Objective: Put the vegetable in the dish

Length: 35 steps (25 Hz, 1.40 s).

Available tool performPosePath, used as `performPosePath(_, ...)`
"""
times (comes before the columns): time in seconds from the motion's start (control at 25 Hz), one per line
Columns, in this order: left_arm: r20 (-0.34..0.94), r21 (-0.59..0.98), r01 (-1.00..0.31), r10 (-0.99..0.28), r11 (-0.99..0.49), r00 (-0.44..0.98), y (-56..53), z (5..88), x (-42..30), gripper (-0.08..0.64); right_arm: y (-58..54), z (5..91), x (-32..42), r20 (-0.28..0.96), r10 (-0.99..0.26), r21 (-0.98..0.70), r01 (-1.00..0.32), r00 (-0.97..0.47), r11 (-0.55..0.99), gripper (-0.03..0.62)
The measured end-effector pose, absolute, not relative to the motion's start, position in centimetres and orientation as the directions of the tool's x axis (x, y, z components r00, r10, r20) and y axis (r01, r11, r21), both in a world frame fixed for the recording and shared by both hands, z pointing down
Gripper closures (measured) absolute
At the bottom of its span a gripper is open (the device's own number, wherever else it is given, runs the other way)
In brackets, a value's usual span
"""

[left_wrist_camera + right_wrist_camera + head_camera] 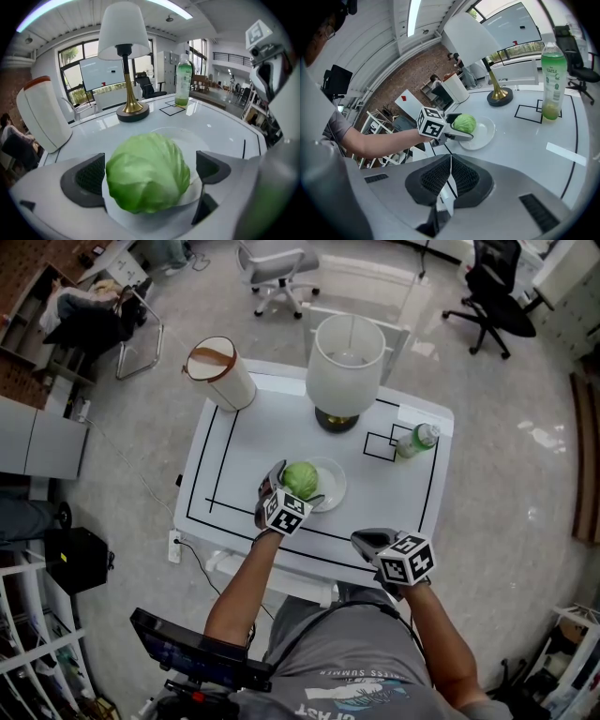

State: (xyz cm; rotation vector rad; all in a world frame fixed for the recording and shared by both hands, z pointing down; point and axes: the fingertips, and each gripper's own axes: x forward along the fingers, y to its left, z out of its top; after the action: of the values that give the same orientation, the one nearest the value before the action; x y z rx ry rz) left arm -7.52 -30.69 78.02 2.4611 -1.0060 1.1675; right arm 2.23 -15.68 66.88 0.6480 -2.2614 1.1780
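A green cabbage [301,479] rests on the near-left part of a white dish [335,487] in the middle of the white table. My left gripper [296,487] straddles it with its jaws wide; in the left gripper view the cabbage [147,173] sits between the dark pads [89,177], with a gap on the right side, and the dish [199,140] shows behind it. My right gripper [366,540] hovers at the table's front edge, right of the dish, with its pads [436,176] pressed together and nothing in them. The right gripper view shows the cabbage [464,123] and dish [486,132] from the side.
A lamp [345,367] with a white shade stands behind the dish. A green drink bottle [416,440] stands at the back right beside a black marked square. A white cylinder with a brown rim [220,371] lies over the table's back left corner. Office chairs stand beyond.
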Motion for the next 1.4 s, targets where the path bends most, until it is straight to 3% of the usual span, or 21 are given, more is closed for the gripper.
performPosePath(0.36,0.729,0.001,-0.646,-0.442,-0.764,0.523,-30.4,77.7,-5.5,-0.026,-15.8,67.2,2.0,0.626,-0.177,-0.604,-0.615,-0.760,0.508,0.584)
performPosePath(1.4,0.706,0.022,-0.576,-0.395,-0.817,0.587,-27.6,77.3,0.4,-0.026,-14.1,68.6,3.1,0.637,-0.170,-0.612,-0.628,-0.752,0.481,0.584)
